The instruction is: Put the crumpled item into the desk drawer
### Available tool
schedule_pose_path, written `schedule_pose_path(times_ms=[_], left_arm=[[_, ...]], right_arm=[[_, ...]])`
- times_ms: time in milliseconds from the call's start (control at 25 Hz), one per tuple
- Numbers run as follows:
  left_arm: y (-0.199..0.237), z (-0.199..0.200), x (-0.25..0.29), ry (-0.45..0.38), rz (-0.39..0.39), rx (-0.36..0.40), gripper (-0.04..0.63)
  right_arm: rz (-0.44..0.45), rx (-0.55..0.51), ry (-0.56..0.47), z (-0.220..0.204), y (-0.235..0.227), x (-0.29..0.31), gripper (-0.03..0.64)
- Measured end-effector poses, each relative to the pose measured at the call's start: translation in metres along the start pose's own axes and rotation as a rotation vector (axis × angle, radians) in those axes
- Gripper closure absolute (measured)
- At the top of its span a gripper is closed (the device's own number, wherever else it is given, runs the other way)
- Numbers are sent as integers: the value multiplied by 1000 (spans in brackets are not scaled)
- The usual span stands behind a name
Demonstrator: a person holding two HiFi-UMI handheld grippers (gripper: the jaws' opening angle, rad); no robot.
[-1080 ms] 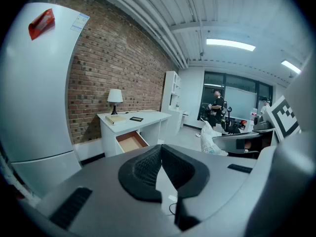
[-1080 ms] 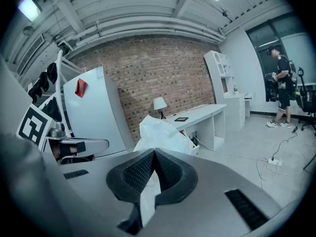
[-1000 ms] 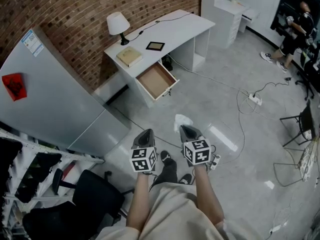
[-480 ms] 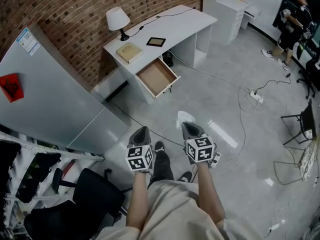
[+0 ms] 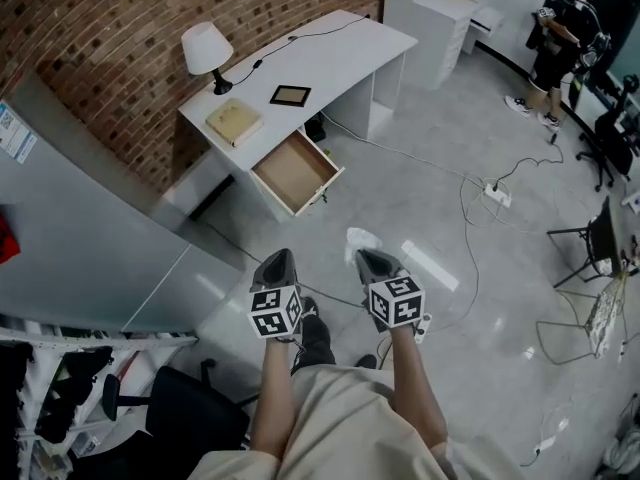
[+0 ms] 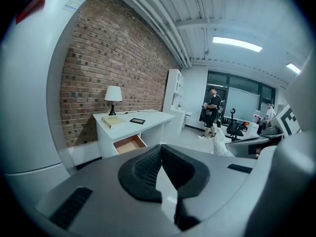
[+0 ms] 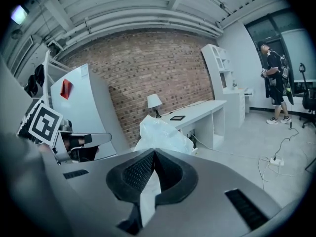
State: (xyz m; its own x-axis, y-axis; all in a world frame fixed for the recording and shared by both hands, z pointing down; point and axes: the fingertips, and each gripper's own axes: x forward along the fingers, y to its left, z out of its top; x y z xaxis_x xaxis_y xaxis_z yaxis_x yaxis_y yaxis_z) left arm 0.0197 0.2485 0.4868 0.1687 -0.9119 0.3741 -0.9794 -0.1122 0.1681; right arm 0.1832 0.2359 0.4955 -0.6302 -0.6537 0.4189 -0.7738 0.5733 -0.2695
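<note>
Brick wall point(image 5: 150, 28) across the top left of the head view, cut off by the frame on two sides. Below it a big grey panel point(image 5: 90, 228), cropped at the left edge, kind of furniture impossible to tell. White desk point(image 5: 330, 53) against the wall, well ahead of both grippers. Drawer point(image 5: 295, 173) pulled open under the desktop, bare wood inside, its back part tucked under the top and out of sight. On the desktop a lamp point(image 5: 207, 48), a tan book point(image 5: 234, 121) and a small dark-framed tablet point(image 5: 289, 95), too small to read further.

Left gripper point(image 6: 160, 149) clenched, pads meeting at the tips with nothing between them. Right gripper point(image 7: 154, 154) clamped on the crumpled item point(image 7: 163, 131) — white and thin, bunched above the jaws and running down between the pads; paper or plastic, hard to say. Held in the air over the floor, well short of the drawer.

Against a second ago: desk and drawer further left in the head view, with more open floor at the right. Red patch point(image 5: 4, 240) on the grey panel, whole before, now nearly gone past the left edge. Grippers side by side as before, the item in the same grip — not yet at the drawer.
</note>
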Motion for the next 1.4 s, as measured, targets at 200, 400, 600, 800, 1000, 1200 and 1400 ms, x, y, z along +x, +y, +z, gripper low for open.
schedule_pose_path(times_ms=[200,400,600,800,1000,1200,1400], left_arm=[[10,22,61,3,-56,-11,580],[41,43,111,16,-90,-10,580],[82,55,154,45,-114,-22,580],[122,62,188,70,-137,-31,580],[155,67,207,76,-156,-25,580],[187,65,215,76,-158,-47,580],[207,70,216,65,-148,-73,580]], right_arm=[[-62,23,16,21,-34,34,591],[-96,40,38,36,-49,79,591],[-115,56,68,48,-50,133,591],[-118,97,78,57,-42,187,591],[-114,113,74,67,-33,230,591],[-136,123,89,67,-36,254,591],[-132,133,82,78,-39,273,591]])
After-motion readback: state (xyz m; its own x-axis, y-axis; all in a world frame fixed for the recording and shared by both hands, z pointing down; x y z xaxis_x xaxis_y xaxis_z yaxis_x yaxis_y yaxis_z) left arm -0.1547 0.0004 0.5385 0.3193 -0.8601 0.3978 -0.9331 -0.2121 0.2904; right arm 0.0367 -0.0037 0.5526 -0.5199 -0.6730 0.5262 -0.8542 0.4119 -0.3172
